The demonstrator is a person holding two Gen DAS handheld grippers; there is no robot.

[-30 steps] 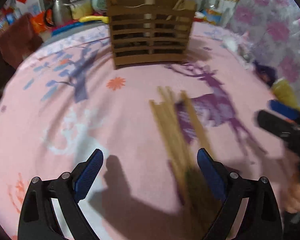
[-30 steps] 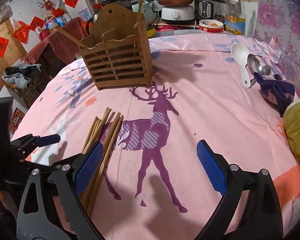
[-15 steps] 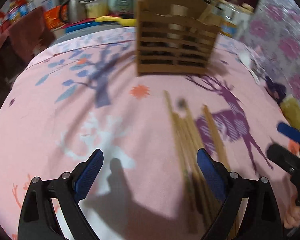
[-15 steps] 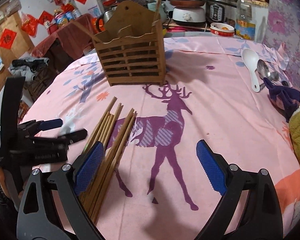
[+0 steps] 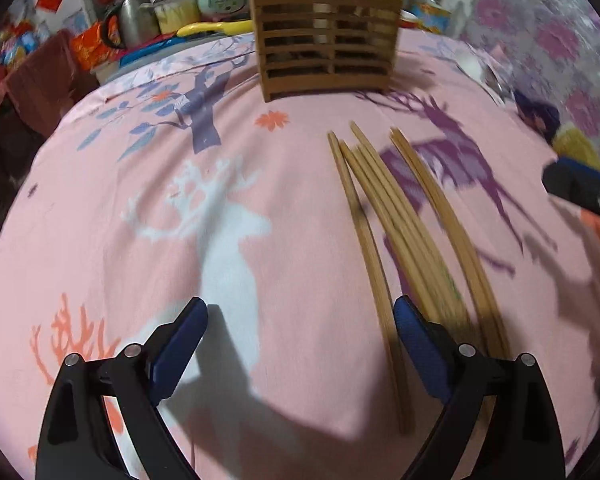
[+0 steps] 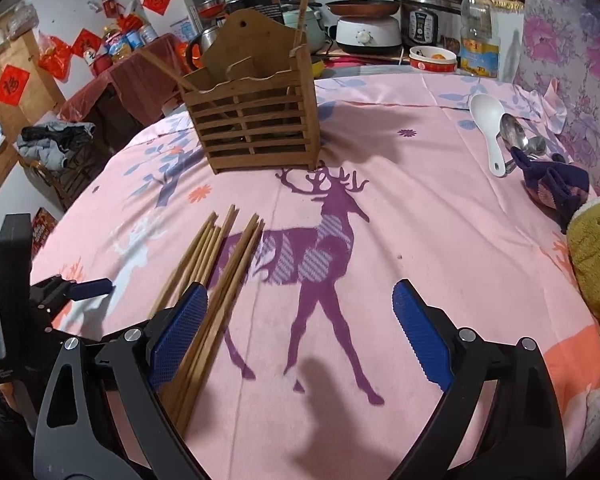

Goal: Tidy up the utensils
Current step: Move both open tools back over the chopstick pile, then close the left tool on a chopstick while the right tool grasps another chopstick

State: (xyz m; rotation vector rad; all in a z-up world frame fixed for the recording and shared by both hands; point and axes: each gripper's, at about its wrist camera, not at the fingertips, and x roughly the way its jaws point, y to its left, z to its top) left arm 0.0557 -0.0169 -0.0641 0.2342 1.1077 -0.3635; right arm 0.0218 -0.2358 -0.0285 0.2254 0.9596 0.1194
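pale wooden chopsticks [image 5: 396, 220] lie in a loose bundle on the pink tablecloth [image 5: 292, 208], thin tapered sticks fanned slightly apart at their far tips, over the edge of a printed purple deer [image 6: 324, 248]. beyond them stands a slatted wooden utensil holder [image 6: 256, 128], box-shaped with horizontal bars, a peaked back board with a hanging hole, and a few sticks already upright inside.

the left gripper [image 5: 300, 344] hovers low over the cloth with its blue ribbed pads spread wide and nothing between them; its right pad sits just beside the near ends of the chopsticks. the right gripper [image 6: 296, 328] is also spread wide and empty, its left pad over the bundle's near ends.

at the table's far right edge lie a smooth white plastic spoon [image 6: 490, 128] and shiny metal spoons [image 6: 518, 136], touching a crumpled dark purple cloth [image 6: 552, 184], with a fuzzy mustard-yellow towel [image 6: 598, 252] nearer. behind the table are a rice cooker [image 6: 430, 16], an oil bottle [image 6: 478, 36] whose label is too small to read, and red paper squares with chinese characters on the wall [image 6: 10, 84].
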